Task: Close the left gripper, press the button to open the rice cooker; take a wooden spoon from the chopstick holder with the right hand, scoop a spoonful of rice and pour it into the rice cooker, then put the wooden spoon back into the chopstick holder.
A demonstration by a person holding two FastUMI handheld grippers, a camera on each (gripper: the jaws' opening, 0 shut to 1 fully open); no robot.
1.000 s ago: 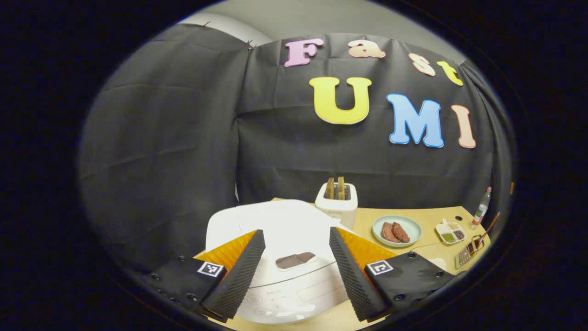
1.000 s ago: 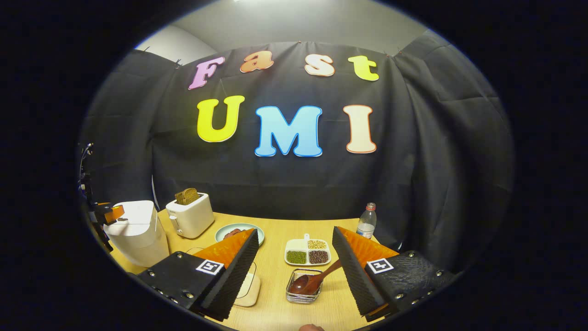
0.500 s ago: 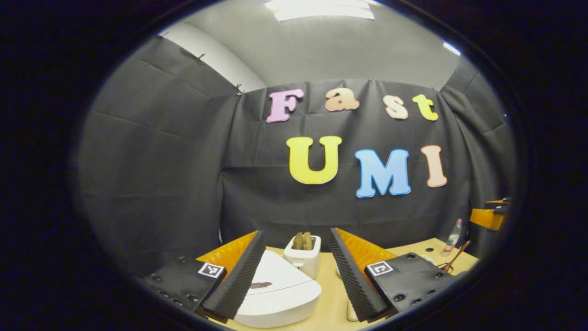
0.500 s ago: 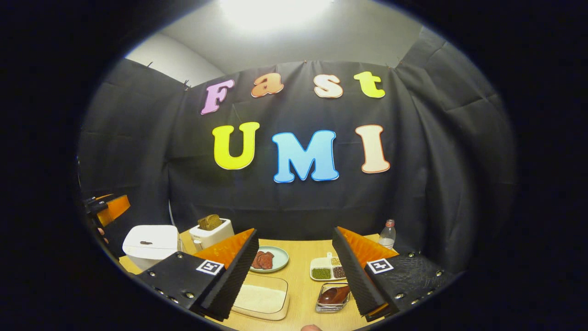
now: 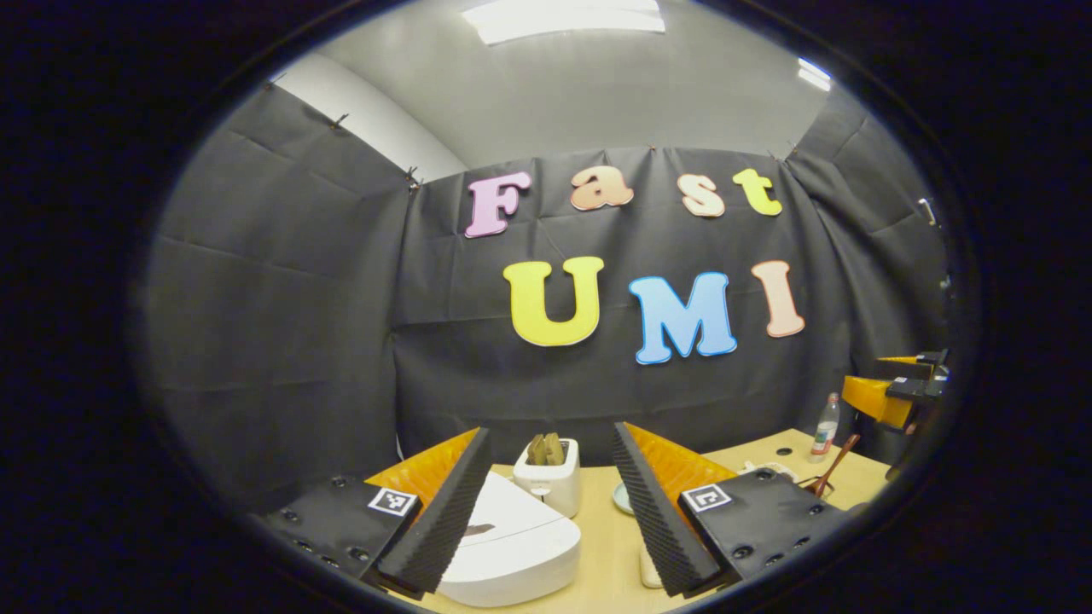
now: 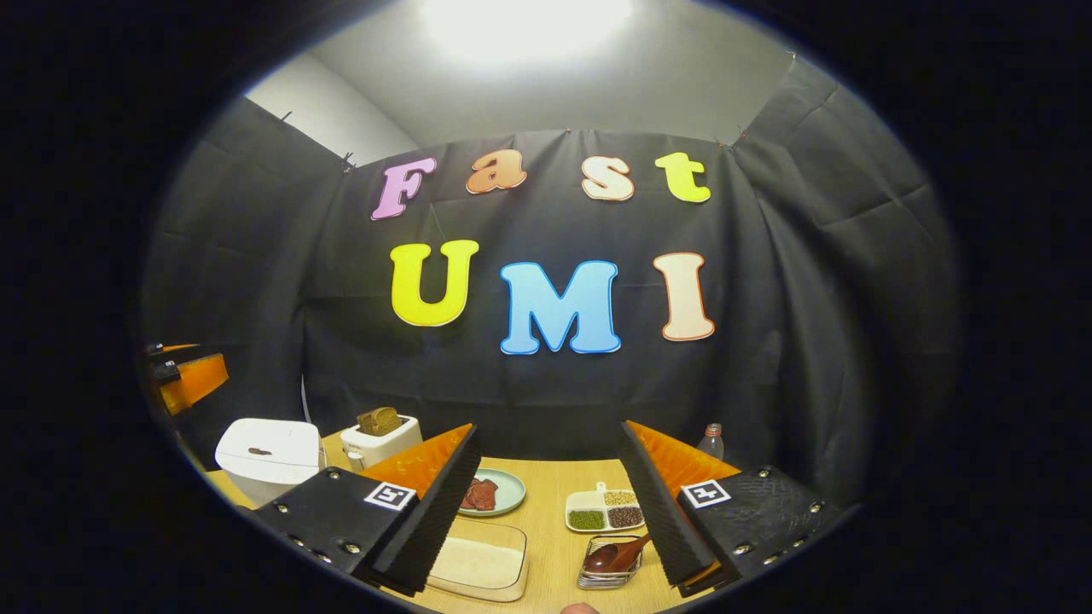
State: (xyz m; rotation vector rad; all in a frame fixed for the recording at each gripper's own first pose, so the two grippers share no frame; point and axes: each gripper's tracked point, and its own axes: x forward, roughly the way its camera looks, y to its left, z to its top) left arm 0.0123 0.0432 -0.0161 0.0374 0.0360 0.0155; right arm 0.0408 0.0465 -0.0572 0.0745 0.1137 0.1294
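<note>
The white rice cooker sits closed below my left gripper, its dark lid button beside the left finger. That gripper is open with nothing between its fingers. My right gripper is also open, held above the table. Just ahead of it the wooden spoon lies bowl-down in the wire chopstick holder. A clear tray of rice lies to the holder's left. In the right gripper view the rice cooker stands at far left, under the left gripper. The left gripper view has the right gripper at far right.
A white toaster with bread stands behind the cooker. A plate of meat, a divided dish of beans and a plastic bottle sit on the wooden table. Black cloth walls close in the back and sides.
Both grippers have pulled back and tilted upward, so the table sits lower in each view. The left gripper has moved off the cooker lid. Both remain open.
</note>
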